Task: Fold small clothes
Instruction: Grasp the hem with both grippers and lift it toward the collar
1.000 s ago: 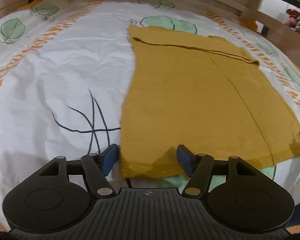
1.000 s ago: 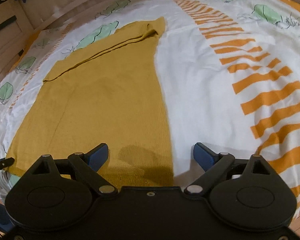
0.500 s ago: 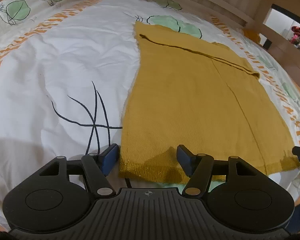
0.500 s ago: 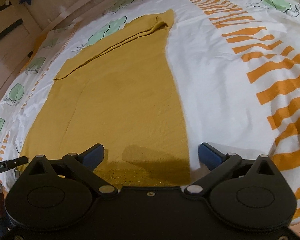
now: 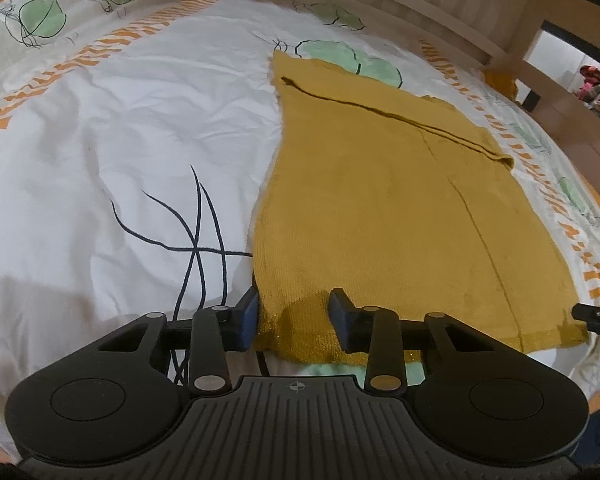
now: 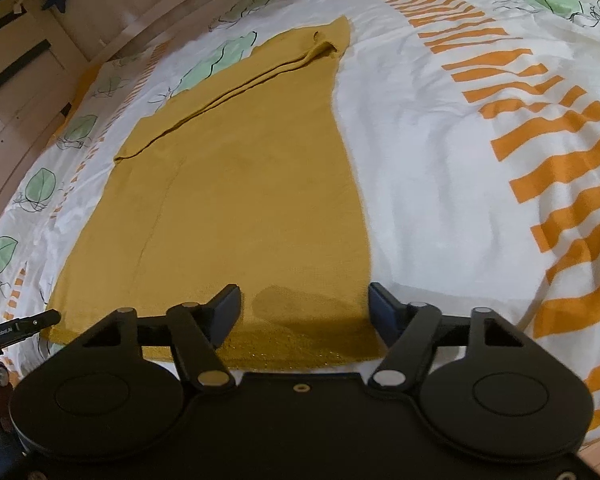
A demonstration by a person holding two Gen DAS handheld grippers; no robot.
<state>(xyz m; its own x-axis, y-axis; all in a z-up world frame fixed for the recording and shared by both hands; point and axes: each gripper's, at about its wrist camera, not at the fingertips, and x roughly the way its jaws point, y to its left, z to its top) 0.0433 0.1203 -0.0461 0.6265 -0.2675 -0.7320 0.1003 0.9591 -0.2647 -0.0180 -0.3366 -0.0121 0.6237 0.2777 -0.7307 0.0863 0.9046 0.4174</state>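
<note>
With the garment flat mid-frame on the bed, both the left gripper and right gripper are closing around its near hem corners, not yet pinching; best they bite deep and level before lifting.

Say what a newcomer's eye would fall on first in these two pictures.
A mustard garment lies flat on a white bedsheet printed with orange stripes and green leaves. The left gripper and right gripper sit at its near hem, one at each corner, jaws closing with the hem between them.
</note>
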